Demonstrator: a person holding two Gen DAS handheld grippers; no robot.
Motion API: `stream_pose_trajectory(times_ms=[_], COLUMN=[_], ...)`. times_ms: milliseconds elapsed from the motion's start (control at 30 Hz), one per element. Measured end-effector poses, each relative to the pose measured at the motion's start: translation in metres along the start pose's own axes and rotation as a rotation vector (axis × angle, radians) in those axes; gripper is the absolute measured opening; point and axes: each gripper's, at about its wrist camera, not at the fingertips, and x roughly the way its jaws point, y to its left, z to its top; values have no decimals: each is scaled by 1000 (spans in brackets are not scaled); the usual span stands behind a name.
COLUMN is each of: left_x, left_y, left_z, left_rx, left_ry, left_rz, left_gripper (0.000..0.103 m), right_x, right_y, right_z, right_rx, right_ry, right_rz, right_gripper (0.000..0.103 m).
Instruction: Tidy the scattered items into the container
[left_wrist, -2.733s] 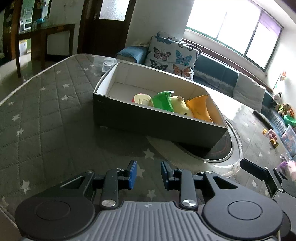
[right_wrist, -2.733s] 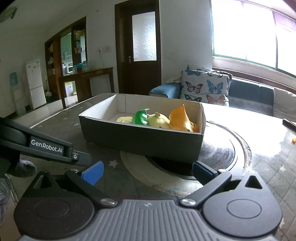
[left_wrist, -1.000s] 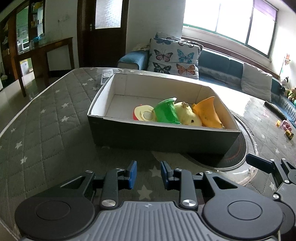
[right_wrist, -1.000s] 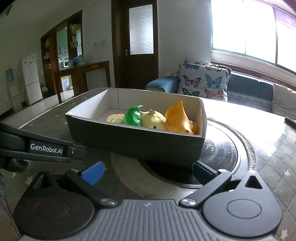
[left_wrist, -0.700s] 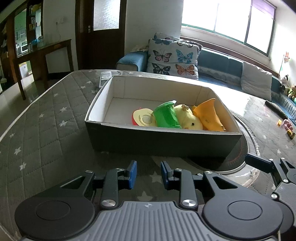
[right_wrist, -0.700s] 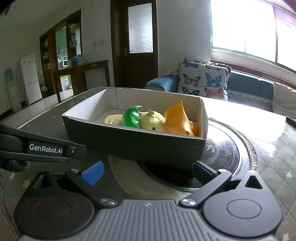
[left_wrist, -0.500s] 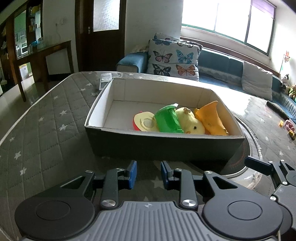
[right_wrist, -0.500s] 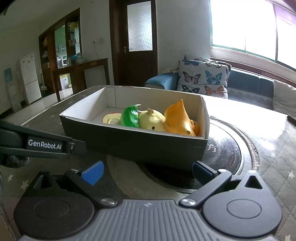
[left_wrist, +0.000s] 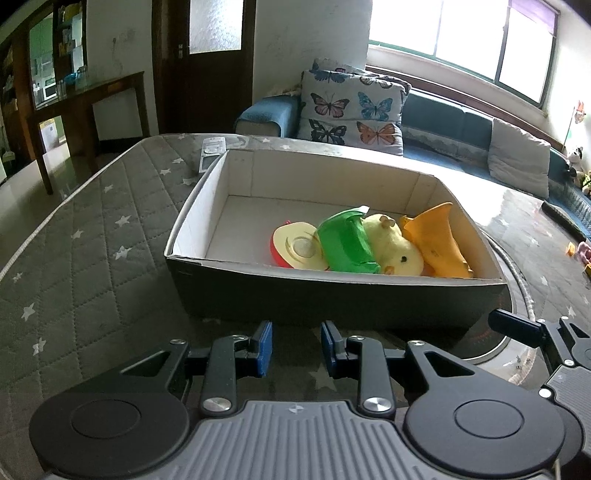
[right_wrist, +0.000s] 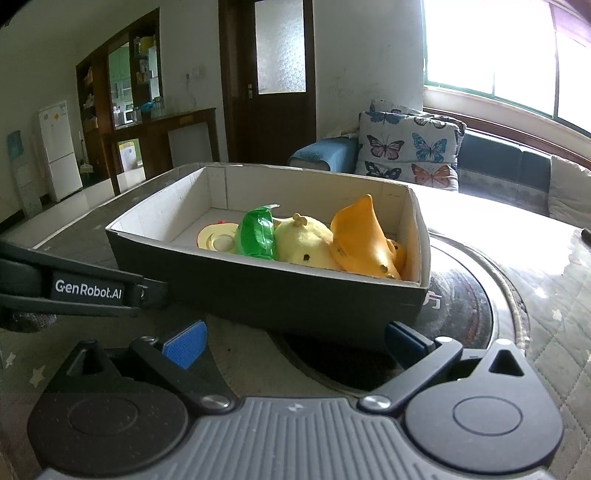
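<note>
Box (left_wrist: 332, 299) nearer both tongs | left tongs (left_wrist: 296, 349) narrow, empty | right tongs (right_wrist: 295, 341) wide, empty

We are in the living room of a home. Along the far wall a blue sofa (left_wrist: 443, 125) runs under a wide window (left_wrist: 461, 40), with a butterfly-print cushion (left_wrist: 351, 110) propped on it and small toys (left_wrist: 580, 166) at its far right end. A dark wooden door (right_wrist: 273, 77) with a frosted glass pane stands in the far wall, and to the left of it a wooden sideboard (right_wrist: 162, 136) and shelves crowded with household things. At the far left we see a white fridge (right_wrist: 59, 147). Nearest us is a table (left_wrist: 92, 240) under a quilted grey cover with stars, with a round hotplate (right_wrist: 465, 295) set into it.
</note>
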Motion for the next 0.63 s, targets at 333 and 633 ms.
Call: stream_pose_trajectory(times_ms=[333, 633], left_x=[8, 9], left_y=[0, -5], left_z=[4, 7], left_rx=[3, 17], left_ry=[7, 7], left_rz=[-10, -21], left_gripper=[31, 31], right_x=[11, 14], right_y=[-1, -2], right_z=[4, 5], right_rx=[0, 7], right_ry=[10, 10], right_rz=[2, 9], right_gripper=[103, 103])
